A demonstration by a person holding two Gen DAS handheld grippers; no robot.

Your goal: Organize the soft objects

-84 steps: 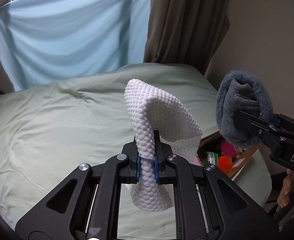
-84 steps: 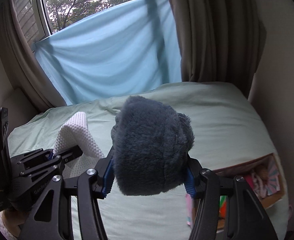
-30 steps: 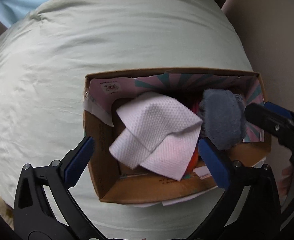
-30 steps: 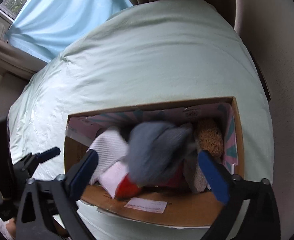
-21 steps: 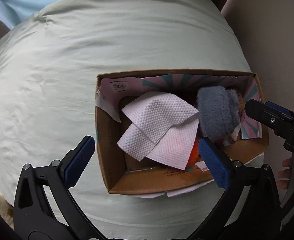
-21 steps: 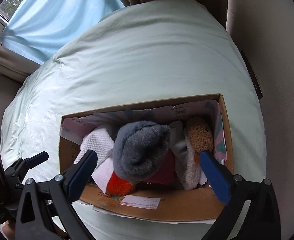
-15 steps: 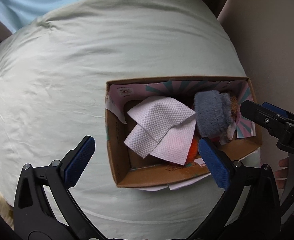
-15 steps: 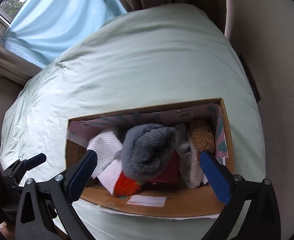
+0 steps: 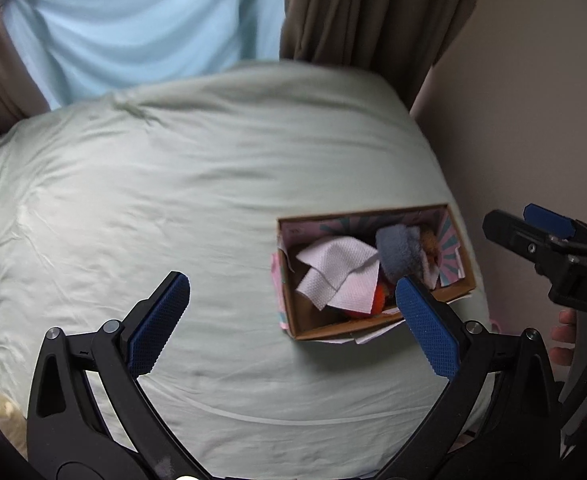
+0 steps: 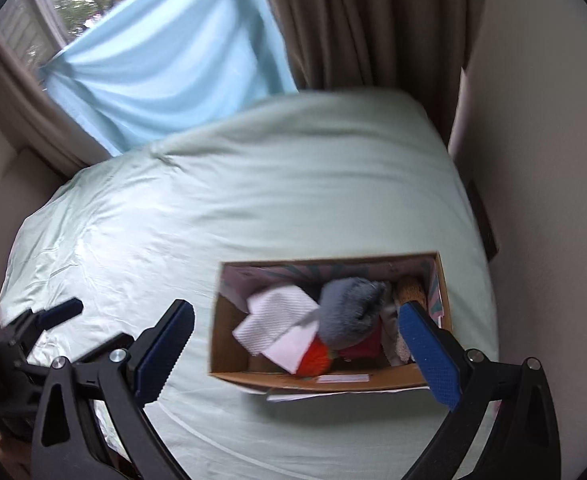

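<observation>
Lying crumpled, white cloth [image 9: 335, 276], grey plush [image 10: 349, 312]

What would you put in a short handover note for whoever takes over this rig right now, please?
Left claw: open, empty, above the bed.
Right claw: open, empty, above the cardboard box.
White textured cloth and grey fluffy item both lie in the box, on top of an orange item and other soft things.
Done: both pieces are in the box.
Left: no loose soft objects show on the visible part of the bed; check beyond the views.
</observation>
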